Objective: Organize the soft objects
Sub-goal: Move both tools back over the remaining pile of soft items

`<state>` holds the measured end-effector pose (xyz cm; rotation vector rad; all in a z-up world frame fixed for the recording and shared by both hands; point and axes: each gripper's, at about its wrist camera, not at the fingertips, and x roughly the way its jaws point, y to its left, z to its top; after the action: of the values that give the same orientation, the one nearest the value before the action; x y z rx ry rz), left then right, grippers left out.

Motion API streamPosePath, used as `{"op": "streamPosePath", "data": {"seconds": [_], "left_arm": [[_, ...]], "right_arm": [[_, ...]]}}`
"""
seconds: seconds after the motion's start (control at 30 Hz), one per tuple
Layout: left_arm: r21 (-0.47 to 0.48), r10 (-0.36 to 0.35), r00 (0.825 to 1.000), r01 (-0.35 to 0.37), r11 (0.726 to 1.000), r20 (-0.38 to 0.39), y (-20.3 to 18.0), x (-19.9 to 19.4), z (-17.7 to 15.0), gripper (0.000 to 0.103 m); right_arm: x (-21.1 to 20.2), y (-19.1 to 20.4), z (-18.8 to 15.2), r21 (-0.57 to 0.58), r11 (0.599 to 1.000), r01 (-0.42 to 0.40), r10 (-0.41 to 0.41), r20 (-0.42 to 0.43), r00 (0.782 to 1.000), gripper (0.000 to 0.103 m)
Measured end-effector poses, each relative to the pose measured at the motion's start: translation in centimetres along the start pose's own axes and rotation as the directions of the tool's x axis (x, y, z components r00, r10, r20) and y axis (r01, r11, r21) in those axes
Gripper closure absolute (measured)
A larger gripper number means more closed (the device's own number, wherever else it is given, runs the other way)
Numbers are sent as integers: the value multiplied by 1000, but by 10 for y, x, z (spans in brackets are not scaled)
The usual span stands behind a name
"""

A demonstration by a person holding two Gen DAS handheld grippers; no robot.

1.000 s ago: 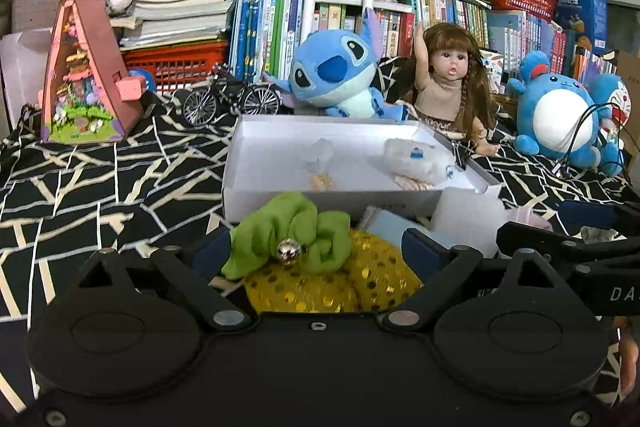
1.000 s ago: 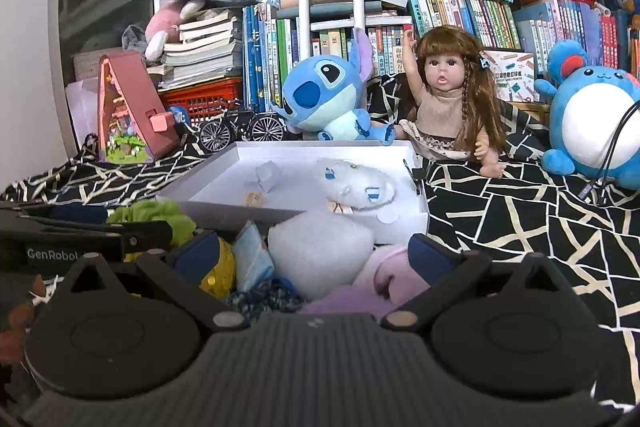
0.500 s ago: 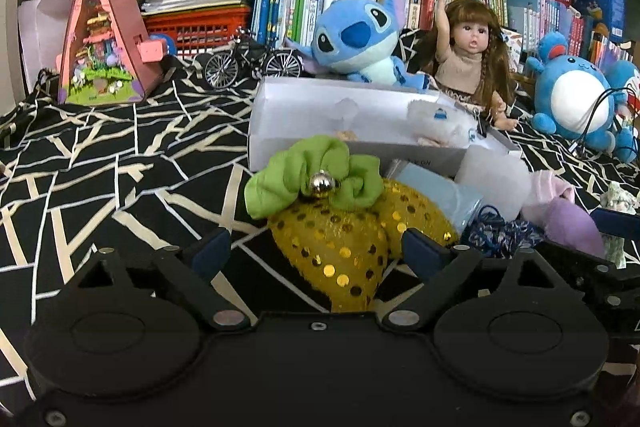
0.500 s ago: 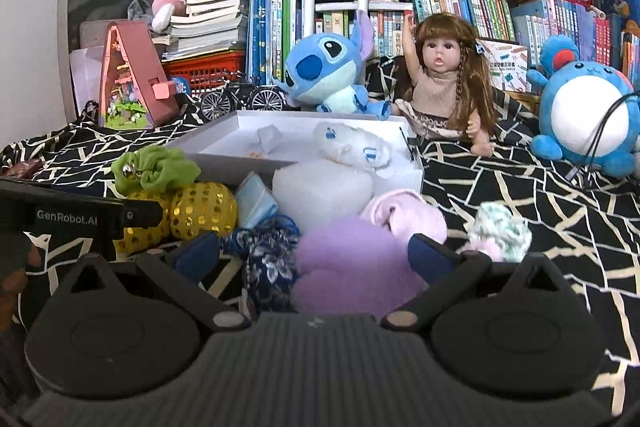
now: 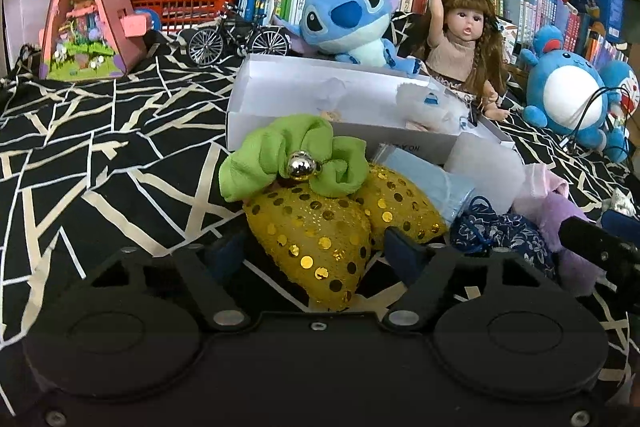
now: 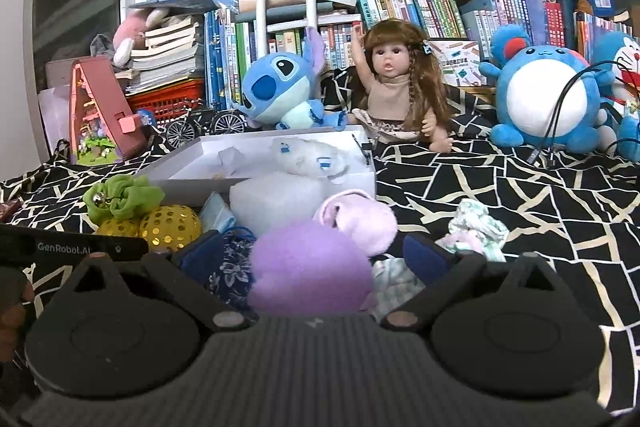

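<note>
The left gripper [image 5: 316, 247] has its jaws apart around the yellow sequin toy [image 5: 316, 243], which lies on the surface in front of the white box [image 5: 280, 95]. The right gripper [image 6: 312, 259] also has jaws apart, around the purple plush [image 6: 308, 271]. The risk is a bad grip: the green scrunchie [image 5: 292, 155] rests on the sequin toy and may fall off or be lifted together with it. The soft pile is tight, so neighbours may be dragged.

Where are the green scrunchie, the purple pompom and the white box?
green scrunchie [image 5: 276, 159], left wrist view, on its left fold.
purple pompom [image 6: 308, 267], right wrist view, on its fluffy middle.
white box [image 6: 188, 163], right wrist view, on its left rim.
</note>
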<state>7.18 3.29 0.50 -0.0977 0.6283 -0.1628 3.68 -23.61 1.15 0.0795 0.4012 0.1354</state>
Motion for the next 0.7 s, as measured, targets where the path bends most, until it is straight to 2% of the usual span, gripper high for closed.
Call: {"op": "streamPosePath", "data": {"seconds": [0.03, 0.17, 0.27, 0.5, 0.7], "left_arm": [[1, 0, 1000, 0, 1000, 3, 0, 0, 0, 37], [15, 9, 1000, -9, 1000, 14, -1, -3, -1, 55], [18, 3, 1000, -3, 1000, 17, -1, -7, -2, 60], [52, -1, 1000, 0, 999, 27, 0, -24, -9, 61], [82, 30, 999, -34, 996, 42, -1, -32, -20, 50]], "right_arm": [[0, -1, 0, -3, 1000, 3, -3, -1, 1000, 5], [-1, 0, -3, -26, 1000, 15, -15, -8, 1000, 6], [-1, 3, -7, -46, 999, 29, -30, -12, 999, 6], [2, 7, -10, -96, 992, 77, -79, -11, 997, 6], [9, 8, -10, -112, 988, 106, -111, -37, 993, 6]]}}
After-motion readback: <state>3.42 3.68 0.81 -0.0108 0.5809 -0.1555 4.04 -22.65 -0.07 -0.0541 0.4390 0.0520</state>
